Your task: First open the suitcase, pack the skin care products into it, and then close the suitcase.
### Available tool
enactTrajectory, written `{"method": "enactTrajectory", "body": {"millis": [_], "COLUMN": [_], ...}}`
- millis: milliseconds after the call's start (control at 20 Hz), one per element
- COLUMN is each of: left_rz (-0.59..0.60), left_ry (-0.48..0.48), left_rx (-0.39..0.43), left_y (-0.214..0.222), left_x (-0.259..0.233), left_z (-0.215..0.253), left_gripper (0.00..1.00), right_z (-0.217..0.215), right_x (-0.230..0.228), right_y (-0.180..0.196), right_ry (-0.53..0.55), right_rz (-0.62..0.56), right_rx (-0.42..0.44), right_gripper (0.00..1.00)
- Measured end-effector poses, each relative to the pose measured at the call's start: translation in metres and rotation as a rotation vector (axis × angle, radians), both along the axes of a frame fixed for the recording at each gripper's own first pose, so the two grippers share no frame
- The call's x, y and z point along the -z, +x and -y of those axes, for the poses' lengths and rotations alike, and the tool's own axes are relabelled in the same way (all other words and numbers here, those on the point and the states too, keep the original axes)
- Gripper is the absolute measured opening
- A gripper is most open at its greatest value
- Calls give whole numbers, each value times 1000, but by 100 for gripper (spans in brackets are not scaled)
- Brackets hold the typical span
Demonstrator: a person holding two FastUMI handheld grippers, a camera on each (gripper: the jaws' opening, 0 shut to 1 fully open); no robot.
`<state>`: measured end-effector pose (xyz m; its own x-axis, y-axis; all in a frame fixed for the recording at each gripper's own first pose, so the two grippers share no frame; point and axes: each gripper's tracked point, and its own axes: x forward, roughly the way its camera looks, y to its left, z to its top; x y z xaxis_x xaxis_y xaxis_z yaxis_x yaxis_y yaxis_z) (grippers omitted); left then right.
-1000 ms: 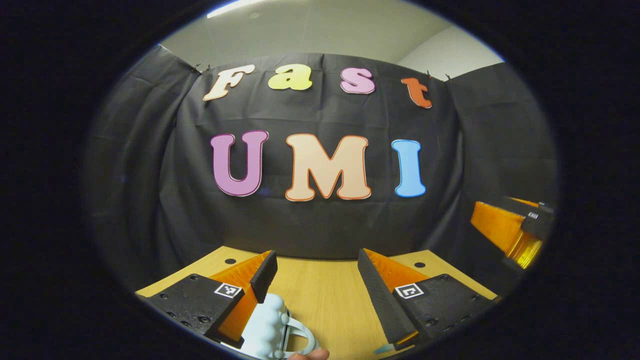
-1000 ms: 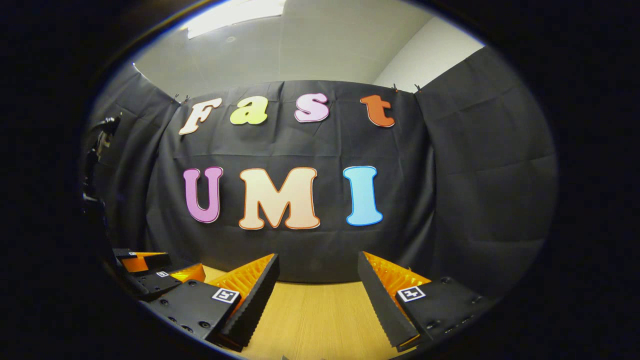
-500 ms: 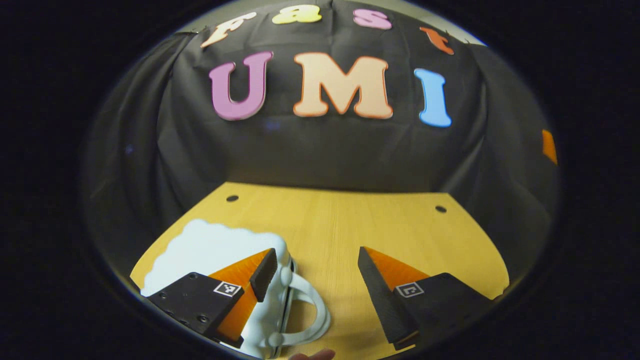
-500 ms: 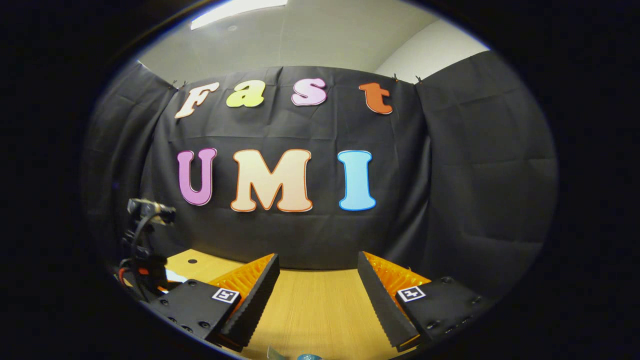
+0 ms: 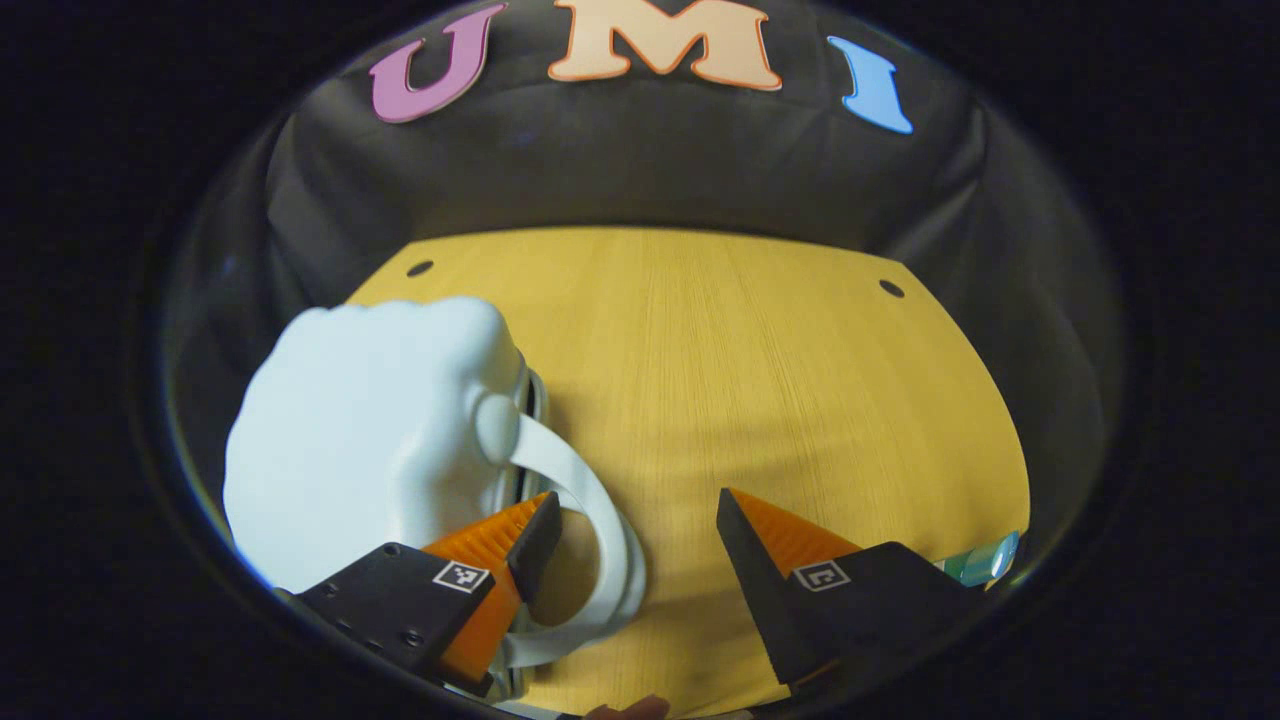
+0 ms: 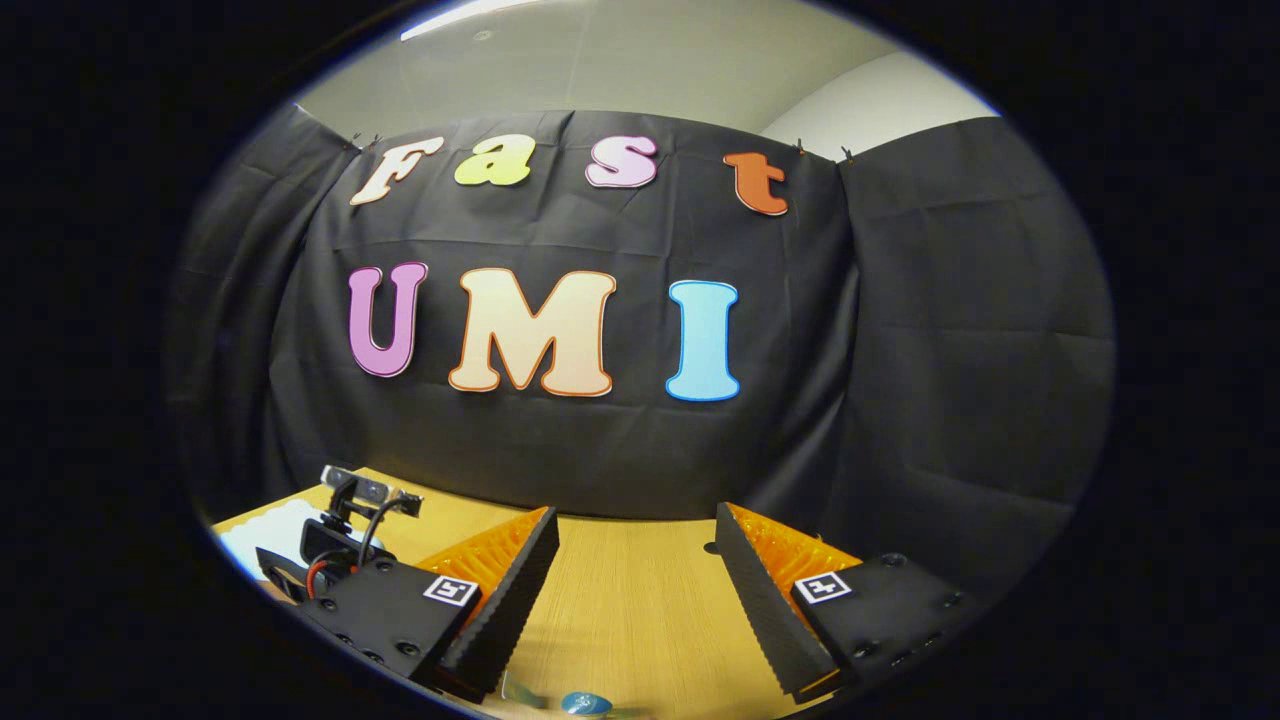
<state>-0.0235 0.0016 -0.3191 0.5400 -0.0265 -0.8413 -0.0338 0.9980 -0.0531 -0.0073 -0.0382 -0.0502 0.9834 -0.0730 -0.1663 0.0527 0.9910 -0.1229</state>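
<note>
The left tongs (image 5: 628, 545), jaws apart, have tipped down over the bench (image 5: 760, 380) since a second ago, bringing the closed white suitcase (image 5: 370, 440) into the lower left, its handle (image 5: 590, 530) beside the left finger; opening looks next. The right tongs (image 6: 632, 580), also apart, hang level; a skincare item (image 6: 585, 703) sits at bottom edge.

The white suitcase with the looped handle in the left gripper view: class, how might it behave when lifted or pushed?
The suitcase looks like a smooth, puffy moulded shell, so probably stiff and somewhat slippery. Its thin handle may flex. Lying flat on the table, it would likely slide, not tip.
</note>
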Motion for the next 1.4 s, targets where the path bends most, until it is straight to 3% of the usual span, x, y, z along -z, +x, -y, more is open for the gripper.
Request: {"method": "enactTrajectory", "body": {"millis": [100,200,300,350,400,450,500,850,1000,1150,1200,1400], "left_rz": [-51,-86,-93,-98,-103,-103,-101,-51,-17,29,48,127], "left_ry": [-53,-40,-22,-20,-18,-15,-13,52,20,42,49,19], "left_rx": [16,14,6,-1,-7,-11,-9,33,32,64,75,51], "left_y": [-6,-11,-10,-13,-11,-11,-10,-6,-2,1,3,1], "left_x": [9,11,15,14,17,14,12,-9,-29,-52,-62,-101], "left_z": [10,5,-6,-10,-13,-15,-17,-12,-11,-11,-9,-16], "left_gripper": [92,79,55,31,30,11,14,2,2,5,2,2], "right_z": [2,3,3,2,1,0,-1,-13,-19,-32,-37,-60], "right_x": [2,2,3,3,4,5,4,0,1,4,4,10], "right_y": [-2,-2,-1,-2,-1,-1,-1,0,1,1,1,2], "right_ry": [-6,-10,-10,-9,-8,-7,-5,7,23,45,50,78], "right_rz": [3,2,5,6,7,8,9,33,38,35,36,33], "right_rx": [-2,-4,-6,-11,-15,-20,-25,-62,-79,-105,-117,-160], "right_gripper": [98,98,98,98,98,98,98,98,98,99,99,99]}}
